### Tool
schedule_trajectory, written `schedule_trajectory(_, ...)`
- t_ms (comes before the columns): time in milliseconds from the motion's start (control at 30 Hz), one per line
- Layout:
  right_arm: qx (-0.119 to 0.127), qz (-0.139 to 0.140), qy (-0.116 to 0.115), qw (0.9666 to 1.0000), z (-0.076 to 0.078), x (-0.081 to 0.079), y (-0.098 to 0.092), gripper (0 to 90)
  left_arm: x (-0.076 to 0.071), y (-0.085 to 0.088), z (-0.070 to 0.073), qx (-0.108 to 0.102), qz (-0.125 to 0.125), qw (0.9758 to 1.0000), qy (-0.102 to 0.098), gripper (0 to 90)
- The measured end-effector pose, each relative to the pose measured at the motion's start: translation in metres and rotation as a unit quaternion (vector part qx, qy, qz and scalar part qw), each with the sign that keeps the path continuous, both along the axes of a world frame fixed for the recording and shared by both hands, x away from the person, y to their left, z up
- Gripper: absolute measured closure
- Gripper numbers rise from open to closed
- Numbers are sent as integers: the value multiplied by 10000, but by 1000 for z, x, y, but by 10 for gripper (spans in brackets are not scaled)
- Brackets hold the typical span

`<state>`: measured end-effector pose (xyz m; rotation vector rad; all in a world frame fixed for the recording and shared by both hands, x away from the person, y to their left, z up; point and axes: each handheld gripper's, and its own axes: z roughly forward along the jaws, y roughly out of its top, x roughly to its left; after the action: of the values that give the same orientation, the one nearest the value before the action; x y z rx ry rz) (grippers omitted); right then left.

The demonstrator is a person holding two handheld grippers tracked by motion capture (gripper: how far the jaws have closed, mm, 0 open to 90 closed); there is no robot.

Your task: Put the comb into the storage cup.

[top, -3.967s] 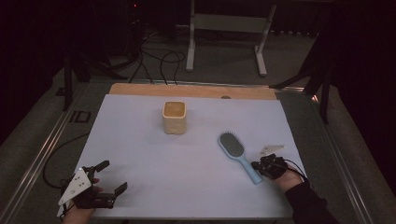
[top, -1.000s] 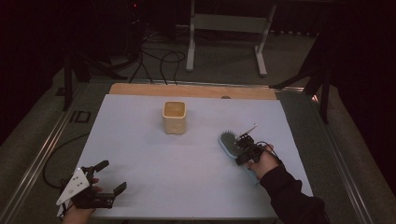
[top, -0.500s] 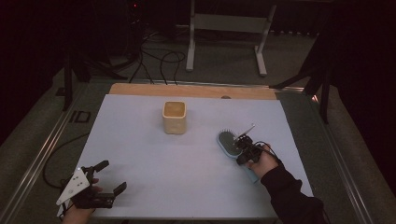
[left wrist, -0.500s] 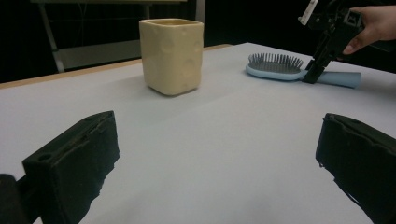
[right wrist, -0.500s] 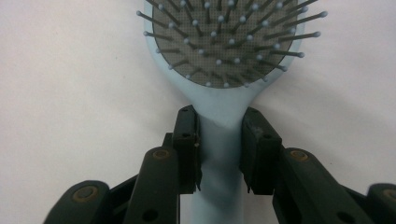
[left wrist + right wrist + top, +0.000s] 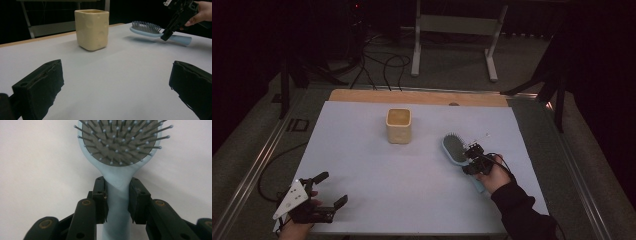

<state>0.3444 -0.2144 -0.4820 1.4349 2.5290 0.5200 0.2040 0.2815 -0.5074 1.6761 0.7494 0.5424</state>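
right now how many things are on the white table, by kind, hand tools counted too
pale yellow square ceramic cup: 1
light blue plastic paddle hairbrush: 1
black two-jaw tools: 2, the left tool with jaws apart over bare table, the right tool closed on the hairbrush's neck
total: 4
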Motion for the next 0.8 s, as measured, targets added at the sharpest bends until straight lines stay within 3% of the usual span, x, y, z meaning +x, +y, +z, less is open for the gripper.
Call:
schedule_trajectory(467,341,103,-352,9987,10,-6,2,704,0,0,0,-4,4,10000,9,0)
schedule_trajectory(800,694,211,-793,9942,25,-10,3,704,0,0,0,-7,7,10000,12,0)
